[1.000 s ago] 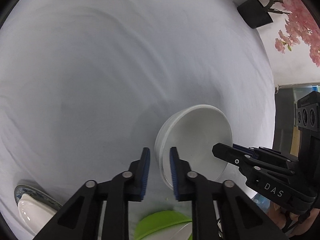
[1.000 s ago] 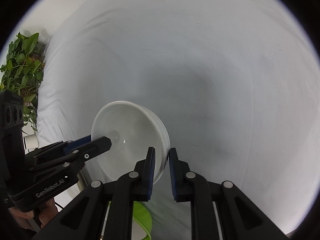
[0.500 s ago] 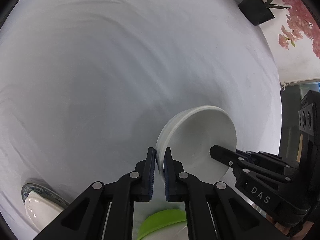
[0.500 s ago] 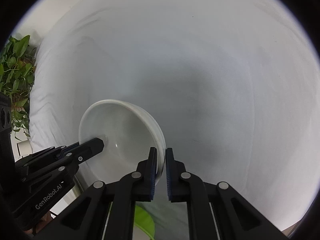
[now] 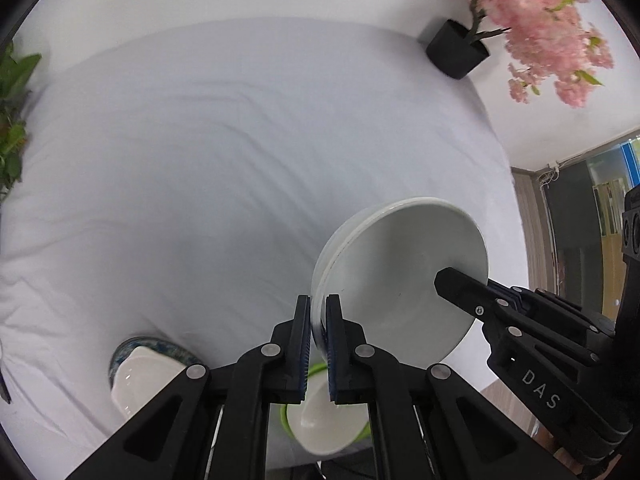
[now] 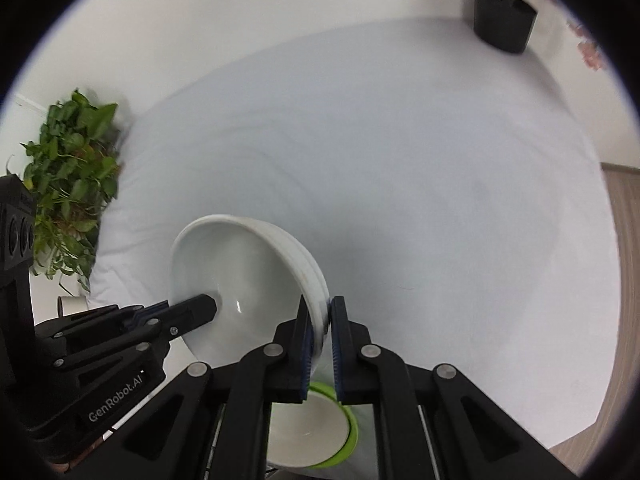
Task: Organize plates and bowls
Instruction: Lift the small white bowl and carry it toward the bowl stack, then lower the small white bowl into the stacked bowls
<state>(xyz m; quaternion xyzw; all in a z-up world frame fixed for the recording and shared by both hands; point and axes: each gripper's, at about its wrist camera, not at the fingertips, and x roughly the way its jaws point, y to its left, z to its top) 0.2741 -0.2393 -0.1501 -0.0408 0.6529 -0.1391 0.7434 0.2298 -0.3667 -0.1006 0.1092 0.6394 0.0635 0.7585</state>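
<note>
A large white bowl (image 5: 400,268) hangs above the white-clothed table, held by both grippers on opposite sides of its rim. My left gripper (image 5: 318,320) is shut on the rim nearest it. In the right wrist view the same white bowl (image 6: 244,276) has my right gripper (image 6: 321,320) shut on its other rim. Below, near the table's front edge, a small white bowl (image 5: 332,420) sits on a green plate (image 6: 352,424). Another white bowl (image 5: 140,380) rests on a blue-patterned plate (image 5: 132,346) at the lower left.
A black pot (image 5: 456,50) with a pink blossom tree (image 5: 552,32) stands at the table's far right corner. A green leafy plant (image 6: 68,184) stands beyond the left edge. White cloth (image 5: 220,160) covers the table; wooden floor (image 6: 624,240) shows to the right.
Both grippers closed on the white bowl's rim and lifted it off the cloth. The table has dropped away, and the green plate and patterned plate now show more fully below.
</note>
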